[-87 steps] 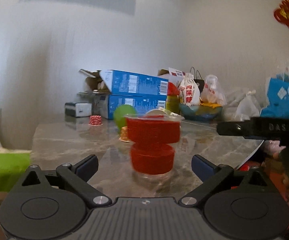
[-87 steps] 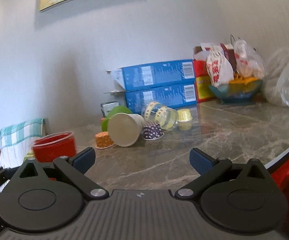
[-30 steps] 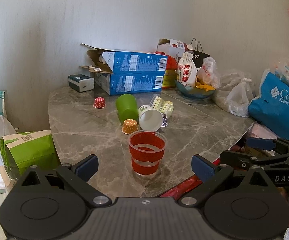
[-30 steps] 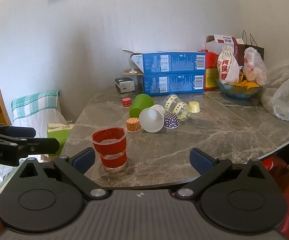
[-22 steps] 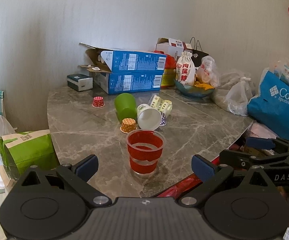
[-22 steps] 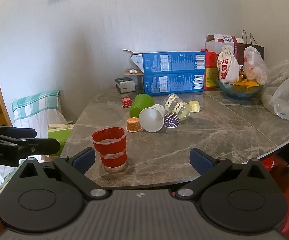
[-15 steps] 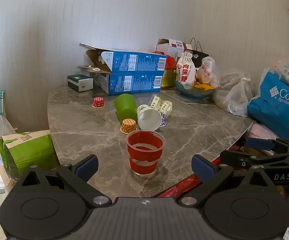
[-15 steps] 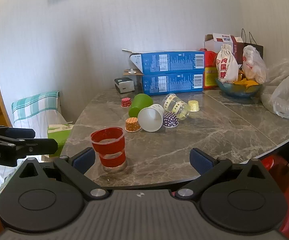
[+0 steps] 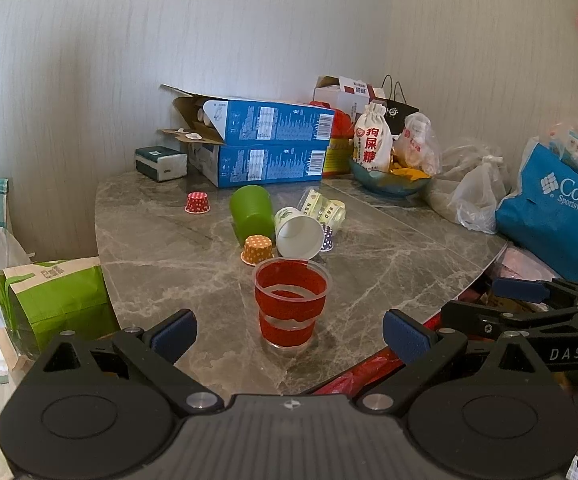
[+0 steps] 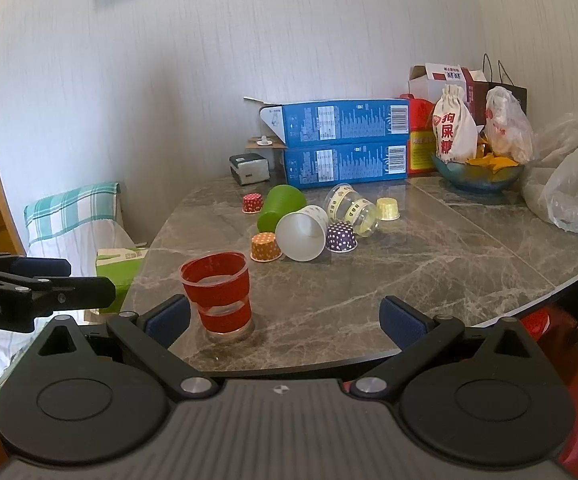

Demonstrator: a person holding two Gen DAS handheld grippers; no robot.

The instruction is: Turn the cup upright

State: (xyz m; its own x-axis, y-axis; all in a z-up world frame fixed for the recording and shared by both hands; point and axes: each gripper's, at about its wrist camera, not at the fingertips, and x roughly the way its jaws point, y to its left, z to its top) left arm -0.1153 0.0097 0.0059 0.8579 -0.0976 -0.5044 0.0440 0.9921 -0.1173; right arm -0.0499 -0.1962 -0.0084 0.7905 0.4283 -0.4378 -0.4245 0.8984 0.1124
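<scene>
Grey marble covers the table (image 9: 161, 248), which stands against a pale, ribbed wall. Near the table's front edge a red cup (image 9: 291, 304) (image 10: 218, 294) stands upright, mouth up, with a clear band around its lower half. It touches nothing else.

The left gripper (image 9: 289, 330) hangs just short of the red cup, its blue-padded fingers (image 9: 174, 330) spread wide to either side and empty. The right gripper (image 10: 285, 316) is also spread wide and empty; the cup sits just beside its left finger (image 10: 168, 317), not between the pads. Each gripper shows at the edge of the other's view, off the table's edge.

Behind the red cup lies a cluster: a white paper cup (image 9: 299, 233) (image 10: 301, 232) on its side with its mouth toward the cameras, a green cup (image 9: 251, 214) (image 10: 281, 207) on its side beside it, and a clear printed cup (image 10: 353, 208) also on its side. Small paper baking cups sit upside down around them: orange (image 9: 257, 250), purple (image 10: 341, 237), yellow (image 10: 387, 208) and, further back, red (image 9: 197, 203).

At the back, two blue boxes (image 9: 265, 144) are stacked against the wall, with a cloth sack (image 9: 372, 144) and a bowl (image 9: 389, 182) to their right. A blue bag (image 9: 557, 216) sits at the far right.
</scene>
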